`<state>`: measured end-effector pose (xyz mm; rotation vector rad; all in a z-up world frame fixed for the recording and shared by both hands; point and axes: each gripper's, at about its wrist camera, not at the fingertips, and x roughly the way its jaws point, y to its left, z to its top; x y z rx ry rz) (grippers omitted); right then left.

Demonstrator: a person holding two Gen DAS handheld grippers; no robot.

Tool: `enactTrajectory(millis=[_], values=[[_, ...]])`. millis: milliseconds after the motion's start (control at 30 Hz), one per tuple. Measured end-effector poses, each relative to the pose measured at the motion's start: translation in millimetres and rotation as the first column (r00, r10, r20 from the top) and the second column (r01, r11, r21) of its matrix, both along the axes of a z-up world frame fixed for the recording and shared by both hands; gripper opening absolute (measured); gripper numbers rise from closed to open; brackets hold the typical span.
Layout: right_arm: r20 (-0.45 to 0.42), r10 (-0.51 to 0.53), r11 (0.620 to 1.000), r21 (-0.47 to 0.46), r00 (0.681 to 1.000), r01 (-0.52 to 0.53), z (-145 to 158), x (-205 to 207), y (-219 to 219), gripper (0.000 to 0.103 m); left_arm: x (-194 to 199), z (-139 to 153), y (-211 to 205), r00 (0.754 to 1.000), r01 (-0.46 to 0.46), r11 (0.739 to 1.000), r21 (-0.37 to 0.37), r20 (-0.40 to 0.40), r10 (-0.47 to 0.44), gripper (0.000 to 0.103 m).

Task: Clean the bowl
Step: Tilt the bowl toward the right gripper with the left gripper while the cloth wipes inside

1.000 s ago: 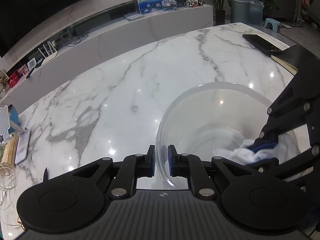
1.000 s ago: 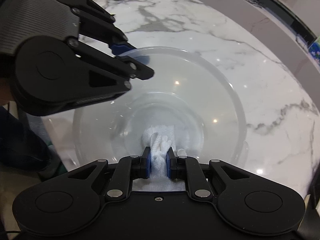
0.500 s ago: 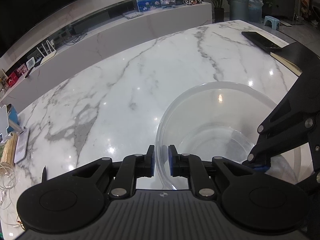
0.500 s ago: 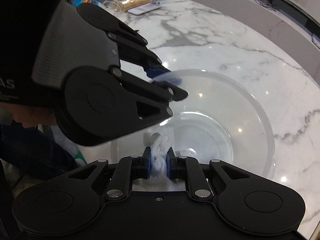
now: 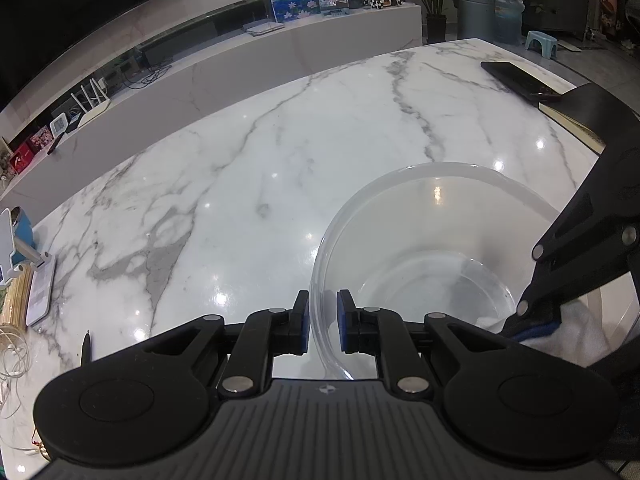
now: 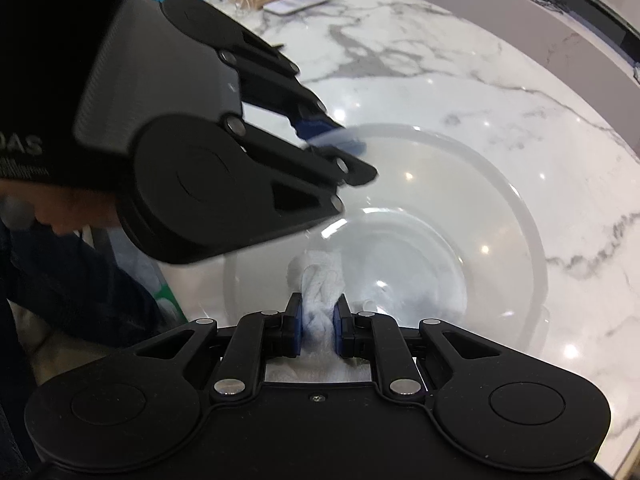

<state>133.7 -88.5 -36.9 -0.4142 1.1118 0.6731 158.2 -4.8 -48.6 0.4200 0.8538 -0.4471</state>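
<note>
Cloth (image 6: 320,292), clamped in right gripper (image 6: 318,330), shifted bowl-side; left gripper (image 5: 322,328) pinches bowl (image 5: 436,208) rim; left view hides cloth's bulk

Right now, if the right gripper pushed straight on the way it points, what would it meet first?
The right gripper, shut on the white cloth, points down into the clear bowl. The cloth would probably press onto the bowl's inner floor first, though depth through the clear wall is hard to judge.

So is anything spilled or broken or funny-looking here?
Nothing stands out. The clear bowl sits upright on the marble table, and the left gripper pinches its rim. The right gripper holds a white cloth inside it. No spill or crack shows.
</note>
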Motion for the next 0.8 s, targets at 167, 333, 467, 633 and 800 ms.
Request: enactTrajectory(millis=[167, 333, 467, 633, 800], values=[[0.007, 0.007, 0.999, -0.049, 1.000, -0.007, -0.3, -1.0, -1.9, 0.013, -0.5, 0.1, 0.1, 1.000, 0.002, 1.000, 0.000, -0.001, -0.002, 0.012], [0.029, 0.012, 0.995, -0.097, 1.000, -0.009, -0.2, -1.6, -3.8, 0.013, -1.3, -0.5, -0.8, 1.000, 0.007, 1.000, 0.005, -0.005, -0.007, 0.012], [0.036, 0.014, 0.994, -0.109, 0.999, -0.010, 1.5, -2.1, -5.0, 0.013, -1.8, -1.2, -1.4, 1.000, 0.009, 1.000, 0.010, -0.008, -0.009, 0.012], [0.040, 0.018, 0.992, -0.124, 0.999, -0.013, 3.9, -2.2, -6.6, 0.013, -2.3, -1.4, -2.2, 1.000, 0.013, 1.000, 0.011, -0.012, -0.013, 0.012], [0.027, 0.016, 0.992, -0.128, 1.000, -0.012, 0.7, 3.8, -5.6, 0.013, -3.3, -2.4, -3.4, 1.000, 0.021, 1.000, 0.010, -0.018, -0.021, 0.012]])
